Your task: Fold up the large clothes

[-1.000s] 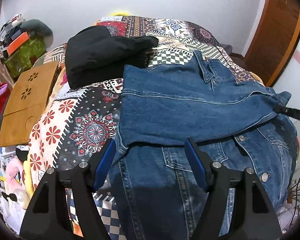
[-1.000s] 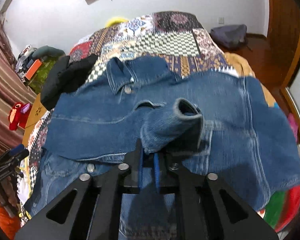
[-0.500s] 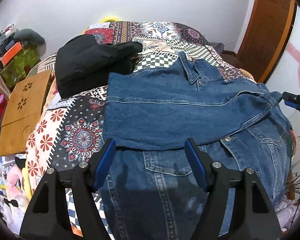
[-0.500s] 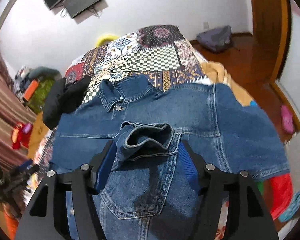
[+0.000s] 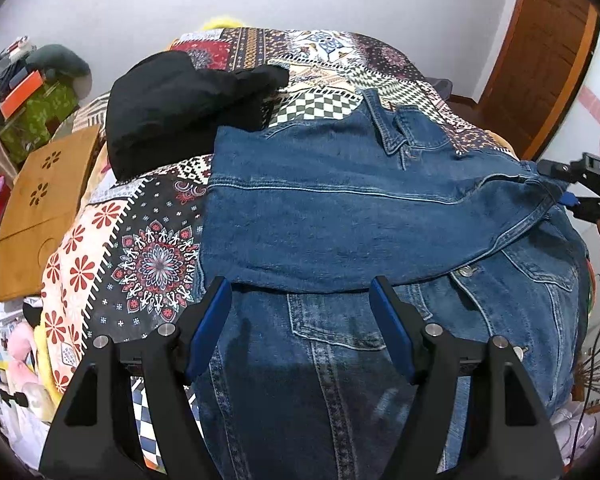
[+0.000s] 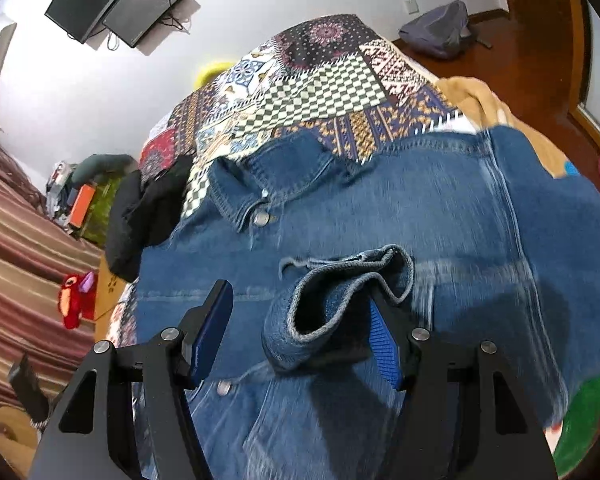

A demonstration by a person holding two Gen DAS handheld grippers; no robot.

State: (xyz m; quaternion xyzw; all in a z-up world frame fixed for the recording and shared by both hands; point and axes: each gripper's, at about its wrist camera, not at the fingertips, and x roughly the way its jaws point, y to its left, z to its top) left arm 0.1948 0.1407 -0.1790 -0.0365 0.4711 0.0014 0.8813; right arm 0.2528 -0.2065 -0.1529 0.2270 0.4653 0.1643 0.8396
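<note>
patchwork bed (image 5: 320, 64), denim jacket (image 5: 340, 216), black garment (image 5: 180, 112)

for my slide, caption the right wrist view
Open right hand-held gripper over the denim jacket's folded-in sleeve cuff.

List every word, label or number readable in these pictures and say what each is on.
"DAS": on the black right gripper at the right edge of the left wrist view; the letters run out of frame, so it may be part of a longer word.
Denim jacket buttons: any lettering too small to read.
Clutter by the wall: too blurred to read.
Nothing else readable.
</note>
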